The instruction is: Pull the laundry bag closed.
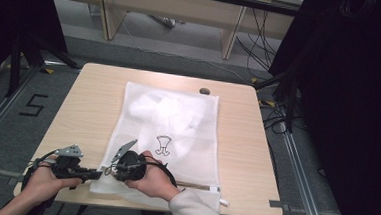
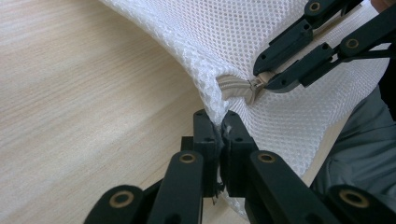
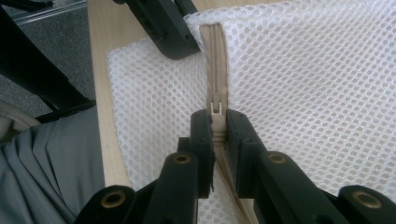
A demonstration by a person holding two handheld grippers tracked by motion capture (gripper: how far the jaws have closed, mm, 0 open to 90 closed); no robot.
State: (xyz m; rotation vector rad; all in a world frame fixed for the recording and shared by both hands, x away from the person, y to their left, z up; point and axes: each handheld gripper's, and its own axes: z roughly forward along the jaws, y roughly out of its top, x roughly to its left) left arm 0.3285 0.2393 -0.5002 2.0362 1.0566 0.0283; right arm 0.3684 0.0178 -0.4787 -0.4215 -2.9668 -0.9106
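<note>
High view: a white mesh zip-up laundry bag [image 1: 169, 136] lies flat on the light wooden table [image 1: 88, 106], white crumpled cloth [image 1: 165, 111] inside its far half. The left claw [image 1: 96, 173] pinches the bag's corner at 7 o'clock; the right claw [image 1: 110, 170] meets it just beside.

Left gripper view: its jaws are clamped on the mesh edge at 12 o'clock.

Right gripper view: its jaws are closed on the beige zipper [image 3: 215, 60], with the slider [image 3: 215, 109] between their tips.

A light wooden table [image 1: 88, 111] carries a white mesh bag [image 1: 177, 131] and, perhaps, a pebble [image 1: 204, 91].
</note>
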